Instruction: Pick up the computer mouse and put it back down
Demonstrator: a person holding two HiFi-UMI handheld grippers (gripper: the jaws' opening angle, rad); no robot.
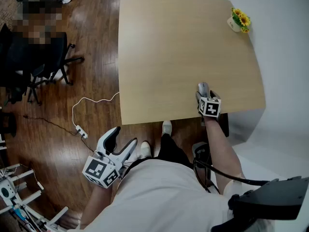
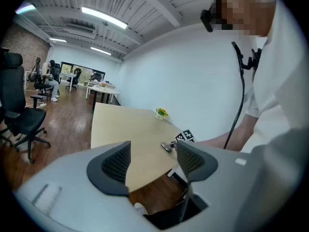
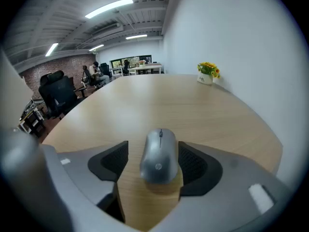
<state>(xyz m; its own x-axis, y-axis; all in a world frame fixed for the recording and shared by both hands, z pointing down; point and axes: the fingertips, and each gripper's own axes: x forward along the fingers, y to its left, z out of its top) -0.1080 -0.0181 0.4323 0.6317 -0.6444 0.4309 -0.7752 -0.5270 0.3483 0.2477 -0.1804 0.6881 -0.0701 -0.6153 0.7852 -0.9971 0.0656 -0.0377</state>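
The grey computer mouse (image 3: 159, 154) lies on the table (image 1: 164, 47), near its lower right edge in the head view. It sits between the parted jaws of the right gripper (image 1: 203, 94), with a gap showing at its left side. At lower left the left gripper (image 1: 122, 140) hangs over the floor (image 1: 72, 81), jaws apart and empty.

The mouse (image 3: 159, 156) is silver-grey. The surface (image 1: 183, 47) is pale tan wood, and the floor (image 1: 91, 42) is dark reddish-brown planks. The right claw (image 3: 153, 151) and the left claw (image 2: 153, 149) are light grey with dark grey textured pads and black-and-white square markers. At the far right stand yellow flowers (image 1: 240, 19).
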